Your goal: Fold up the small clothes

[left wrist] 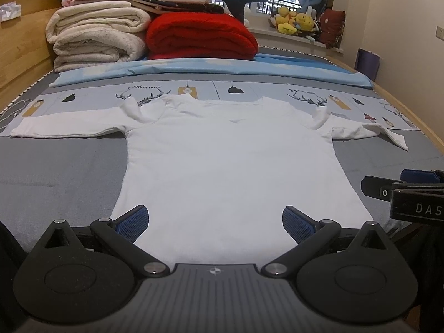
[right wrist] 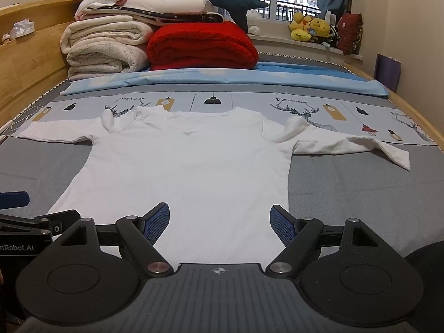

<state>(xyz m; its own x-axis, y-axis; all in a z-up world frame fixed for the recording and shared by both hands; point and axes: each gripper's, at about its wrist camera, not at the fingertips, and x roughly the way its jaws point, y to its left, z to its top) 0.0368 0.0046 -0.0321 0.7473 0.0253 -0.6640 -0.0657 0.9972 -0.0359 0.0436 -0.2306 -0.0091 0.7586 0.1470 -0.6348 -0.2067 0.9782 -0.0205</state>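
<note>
A white long-sleeved shirt [left wrist: 227, 161] lies flat on the bed, neck away from me, both sleeves spread out sideways; it also shows in the right wrist view [right wrist: 194, 166]. My left gripper [left wrist: 216, 223] is open over the shirt's near hem, blue pads apart and empty. My right gripper [right wrist: 219, 223] is open over the hem too, a little to the right of the left one. The right sleeve's cuff [right wrist: 399, 158] is folded back on itself. The right gripper shows at the edge of the left wrist view [left wrist: 410, 191].
Folded cream blankets [left wrist: 97, 38] and a red blanket [left wrist: 199, 37] are stacked at the far end of the bed. A blue sheet [left wrist: 211, 68] lies across behind the shirt. A wooden bed frame [left wrist: 19, 55] runs along the left. Plush toys [left wrist: 297, 22] sit on the windowsill.
</note>
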